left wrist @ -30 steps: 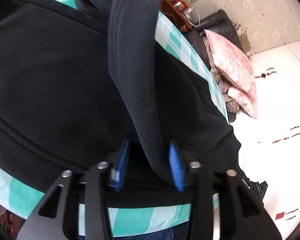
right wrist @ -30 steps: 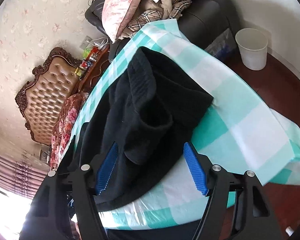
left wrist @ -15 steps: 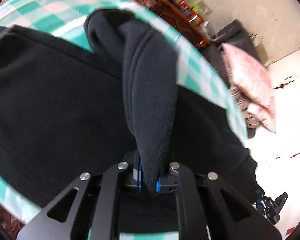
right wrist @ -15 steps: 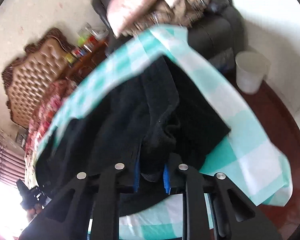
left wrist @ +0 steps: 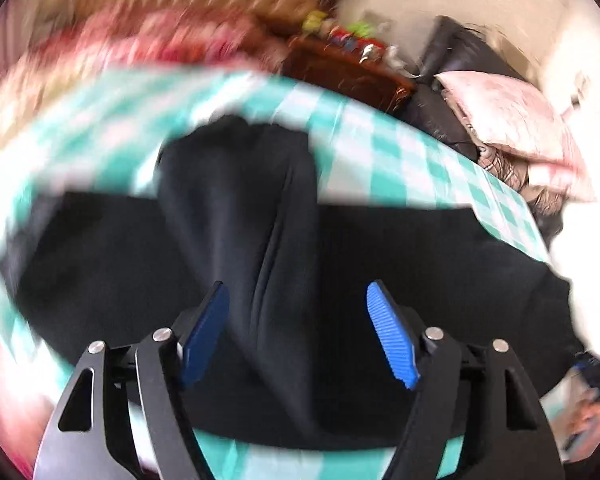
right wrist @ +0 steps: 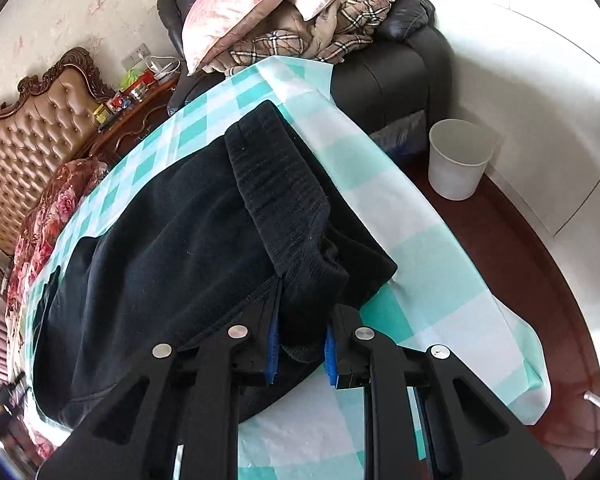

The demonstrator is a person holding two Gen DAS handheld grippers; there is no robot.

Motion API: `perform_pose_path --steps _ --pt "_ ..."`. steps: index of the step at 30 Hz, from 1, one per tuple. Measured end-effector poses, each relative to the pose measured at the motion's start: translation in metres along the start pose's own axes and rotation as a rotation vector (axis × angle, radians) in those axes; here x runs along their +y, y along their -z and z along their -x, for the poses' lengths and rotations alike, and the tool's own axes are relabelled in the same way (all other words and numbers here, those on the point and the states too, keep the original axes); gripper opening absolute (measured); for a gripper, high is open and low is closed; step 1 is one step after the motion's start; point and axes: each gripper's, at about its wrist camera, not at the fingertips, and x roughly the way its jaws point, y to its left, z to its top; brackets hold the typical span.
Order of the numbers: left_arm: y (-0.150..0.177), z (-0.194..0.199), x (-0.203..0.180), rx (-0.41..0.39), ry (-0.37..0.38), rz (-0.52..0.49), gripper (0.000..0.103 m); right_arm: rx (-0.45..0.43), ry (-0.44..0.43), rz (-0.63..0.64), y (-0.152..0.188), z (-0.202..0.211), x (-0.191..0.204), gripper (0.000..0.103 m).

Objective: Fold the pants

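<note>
Pants [right wrist: 188, 248] blurred leftward | left gripper [left wrist: 298, 334] jaws released | right gripper [right wrist: 300, 350] jaws grasping waistband

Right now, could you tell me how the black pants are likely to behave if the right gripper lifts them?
The black pants look thick and floppy: they bunch between the right gripper jaws, so they would probably sag. The ribbed cuff looks grippy, unlikely to slip. The checked tablecloth might drag along.

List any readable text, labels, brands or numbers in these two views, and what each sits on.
None readable.
Black pants: no tag or logo showing.
Items on the wooden side table: packaging too small to read; blurred in the left wrist view.
White bin: plain.
Checked tablecloth: pattern only.
</note>
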Motion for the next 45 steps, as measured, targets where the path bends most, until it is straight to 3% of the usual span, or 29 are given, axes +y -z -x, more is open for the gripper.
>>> perform_pose_path --steps 2,4,9,12,14,15,16,17,20,21,23,26,28,31,32,33,37,39,43,44,45 --pt "-0.028 -0.019 -0.016 -0.033 -0.069 -0.056 0.072 -0.007 0.022 0.017 0.001 0.0 0.005 0.019" --pt "-0.06 -0.054 -0.038 -0.017 -0.142 -0.099 0.072 -0.011 0.038 0.033 0.003 0.0 0.007 0.019" --pt "-0.112 -0.156 -0.074 0.155 -0.326 -0.217 0.066 -0.017 0.046 0.031 0.004 0.001 0.007 0.019" --pt "-0.116 -0.195 -0.072 0.259 -0.413 -0.234 0.061 -0.019 0.051 0.041 0.005 0.001 0.008 0.019" --pt "-0.111 -0.208 -0.061 0.297 -0.427 -0.219 0.048 -0.016 0.045 0.037 0.004 0.0 0.007 0.019" --pt "-0.11 -0.207 -0.056 0.282 -0.408 -0.215 0.038 -0.015 0.043 0.037 0.004 0.0 0.007 0.019" --pt "-0.109 -0.205 -0.053 0.272 -0.394 -0.221 0.015 -0.013 0.047 0.039 0.003 0.0 0.008 0.019" --pt "-0.109 -0.199 -0.05 0.252 -0.379 -0.216 0.008 -0.013 0.051 0.042 0.003 0.0 0.008 0.019" --pt "-0.121 -0.149 -0.024 0.122 -0.254 -0.103 0.008 -0.009 0.053 0.042 0.003 0.0 0.008 0.019" --pt "-0.124 -0.113 0.001 0.048 -0.166 -0.015 0.008 -0.008 0.051 0.036 0.003 0.001 0.008 0.019" --pt "-0.118 -0.056 0.053 -0.053 -0.079 0.138 0.008 -0.009 0.045 0.027 0.004 0.001 0.006 0.019" --pt "-0.074 0.007 0.149 -0.144 0.039 0.399 0.008 -0.013 0.051 0.029 0.004 0.0 0.007 0.019" --pt "-0.027 0.021 0.212 -0.116 0.041 0.565 0.008 -0.006 0.052 0.031 0.002 0.0 0.008 0.019" --pt "0.027 0.013 0.272 -0.038 0.052 0.702 0.02 0.008 0.046 0.025 -0.001 -0.001 0.007 0.019" --pt "0.036 0.011 0.282 -0.03 0.081 0.736 0.035 0.015 0.045 0.02 -0.002 -0.001 0.007 0.019" --pt "0.044 0.009 0.291 -0.028 0.121 0.767 0.042 0.021 0.044 0.014 -0.003 -0.001 0.006 0.019" --pt "0.047 0.001 0.302 -0.054 0.223 0.788 0.048 0.033 0.057 0.019 -0.004 0.0 0.009 0.022" --pt "0.047 -0.006 0.309 -0.046 0.247 0.832 0.048 0.037 0.05 0.011 -0.004 0.001 0.011 0.028" --pt "0.049 -0.018 0.316 -0.032 0.268 0.895 0.043 0.043 0.046 0.009 -0.005 0.0 0.013 0.029" --pt "0.052 -0.017 0.314 -0.027 0.262 0.898 0.031 0.044 0.053 0.012 -0.006 -0.001 0.013 0.026" --pt "0.052 -0.018 0.316 -0.019 0.251 0.897 0.011 0.046 0.05 0.011 -0.007 -0.001 0.014 0.021"
